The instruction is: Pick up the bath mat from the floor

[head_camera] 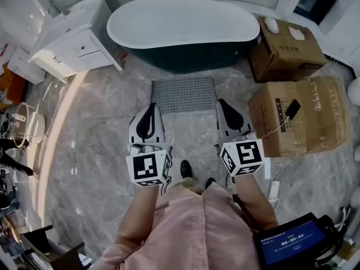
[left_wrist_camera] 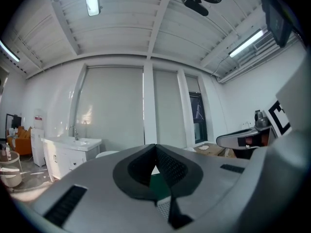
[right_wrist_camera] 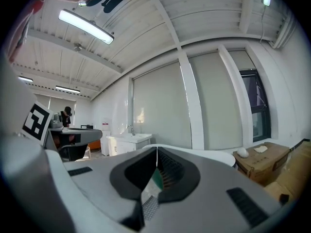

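The task was, as far as I could judge, only at its beginning: the bath mat [head_camera: 184, 94] lay flat on the floor [head_camera: 101, 151], with its far edge close to the dark side of the bathtub [head_camera: 183, 21], and nothing was lifting or touching it. The left gripper [head_camera: 151, 108] and the right gripper [head_camera: 223, 104] were both clenched with nothing between the jaws. In each gripper view the two dark pads met in one line, and beyond them only the wall and the room were seen, so the grippers pointed about level and not down at the mat. In the head view their tips appeared beside the near corners of the mat, one on each side, but they seemed to be held well above it, since the person stood upright with the shoes [head_camera: 186, 169] a little behind the mat. Nearly everything was therefore left: to lower the grippers, open them, take an edge of the mat and raise it. A white cabinet [head_camera: 73, 38] stood left of the tub and cardboard boxes [head_camera: 292, 117] stood on the right, near the mat but apart from it. Nothing lay on the mat and the way to it looked free, though its thin flat edge on the smooth stone might be hard to catch.
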Demonstrator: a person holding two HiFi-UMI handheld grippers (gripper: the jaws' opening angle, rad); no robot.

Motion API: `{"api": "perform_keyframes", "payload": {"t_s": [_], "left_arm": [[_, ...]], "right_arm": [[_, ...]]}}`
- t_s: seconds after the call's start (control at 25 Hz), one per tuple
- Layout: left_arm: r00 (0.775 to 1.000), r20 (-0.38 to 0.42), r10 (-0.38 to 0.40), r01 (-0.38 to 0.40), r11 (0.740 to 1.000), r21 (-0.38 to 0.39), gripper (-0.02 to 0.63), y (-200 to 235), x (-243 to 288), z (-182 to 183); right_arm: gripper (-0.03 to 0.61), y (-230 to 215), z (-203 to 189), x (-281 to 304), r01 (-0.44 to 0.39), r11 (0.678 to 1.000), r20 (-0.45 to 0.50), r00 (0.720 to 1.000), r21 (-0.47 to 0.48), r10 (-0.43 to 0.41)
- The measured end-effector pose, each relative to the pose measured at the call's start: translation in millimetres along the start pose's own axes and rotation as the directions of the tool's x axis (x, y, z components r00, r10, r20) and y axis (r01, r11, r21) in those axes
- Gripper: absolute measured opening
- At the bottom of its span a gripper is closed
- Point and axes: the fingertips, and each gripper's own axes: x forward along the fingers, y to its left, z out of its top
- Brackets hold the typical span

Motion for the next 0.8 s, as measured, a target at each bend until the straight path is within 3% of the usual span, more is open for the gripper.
{"api": "perform_keyframes", "payload": {"t_s": [0.4, 0.8], "left_arm": [[0.997, 0.078, -0.020, 0.019, 1.000, 0.014, 0.025, 52, 27, 19], [0.999, 0.025, -0.039, 0.040, 0.999, -0.021, 0.025, 70, 53, -7]], "right_arm": [[0.018, 21, 29, 45, 0.029, 0.999, 0.073, 0.997, -0.046, -0.025], [0.017, -4, 25, 66, 0.110, 0.993, 0.046, 0.993, -0.042, -0.108]]}}
